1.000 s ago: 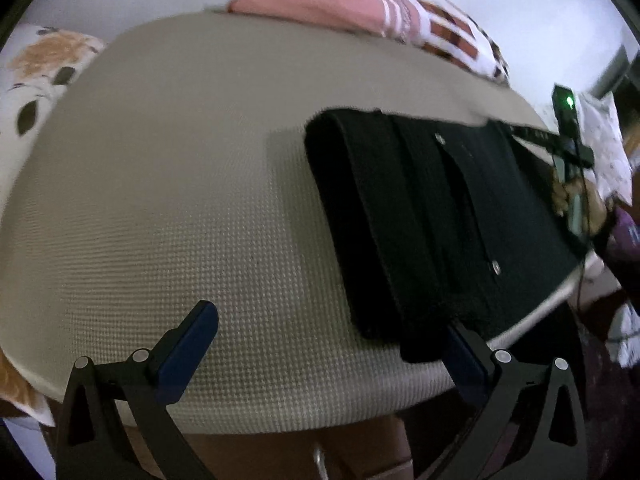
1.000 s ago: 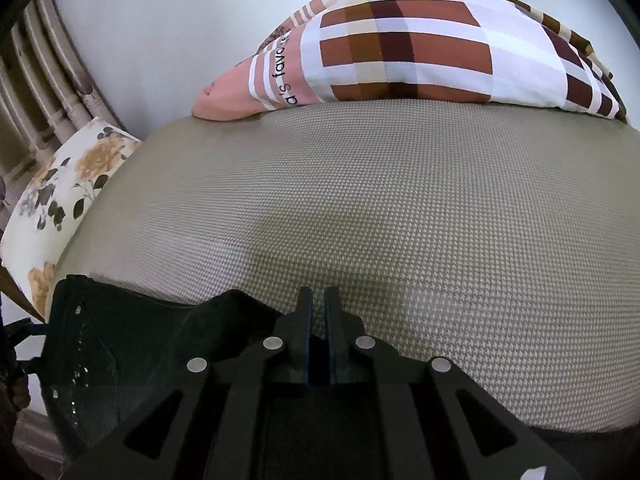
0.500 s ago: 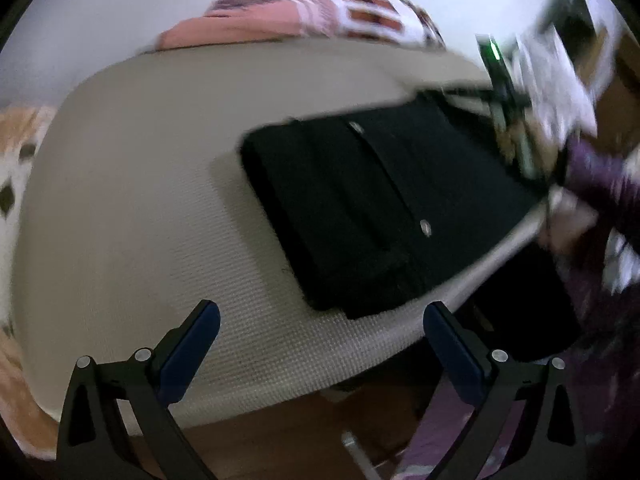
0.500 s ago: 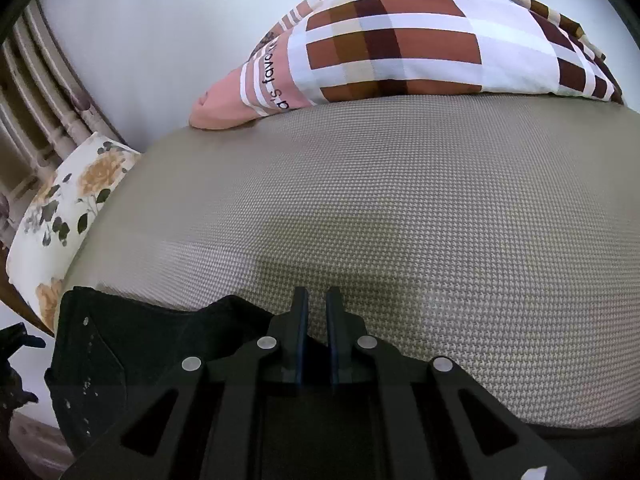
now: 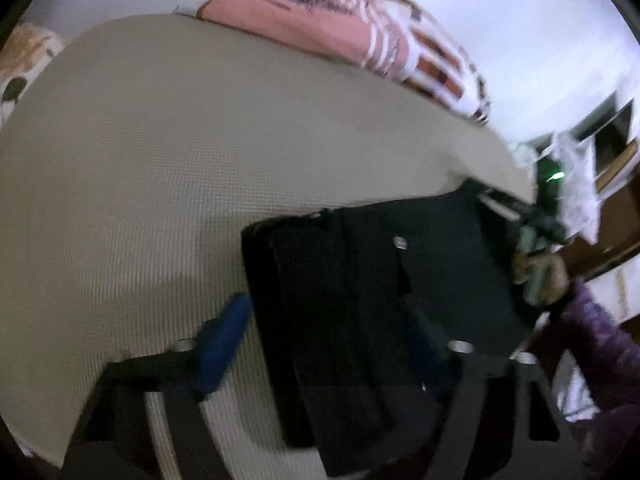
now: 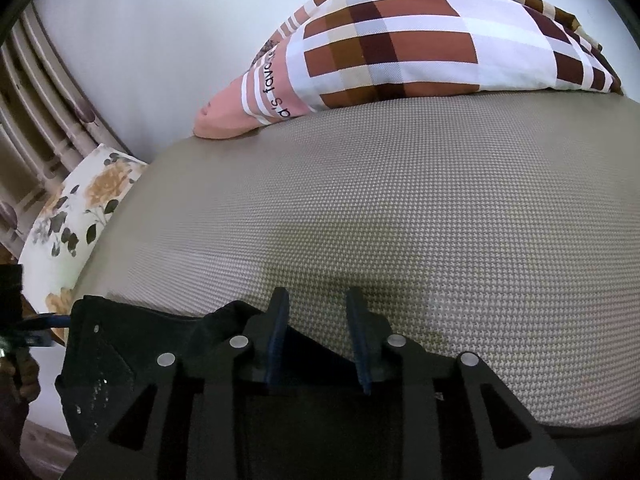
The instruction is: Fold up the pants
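Black folded pants (image 5: 360,300) lie near the front edge of the beige bed (image 5: 160,160). My left gripper (image 5: 328,316) points down over their left end. Its jaws are closing, with the folded edge between the blue pads (image 5: 224,340), which are not visibly pressing on it. At the pants' (image 6: 132,344) other end, my right gripper (image 6: 316,296) is opening. A strip of black cloth lies low between its fingers (image 6: 278,332), which are clear of it. From the left wrist view that right gripper (image 5: 536,236) shows at the far end, held by a hand.
A pink and plaid pillow (image 6: 400,48) lies along the back of the bed against the white wall. A floral pillow (image 6: 76,216) sits at the left end beside a headboard (image 6: 36,120). A purple sleeve (image 5: 592,344) and furniture are at the right.
My left gripper swung over the pants' left end and its jaws narrowed around the fold. My right gripper's shut jaws have parted and let the cloth edge go.
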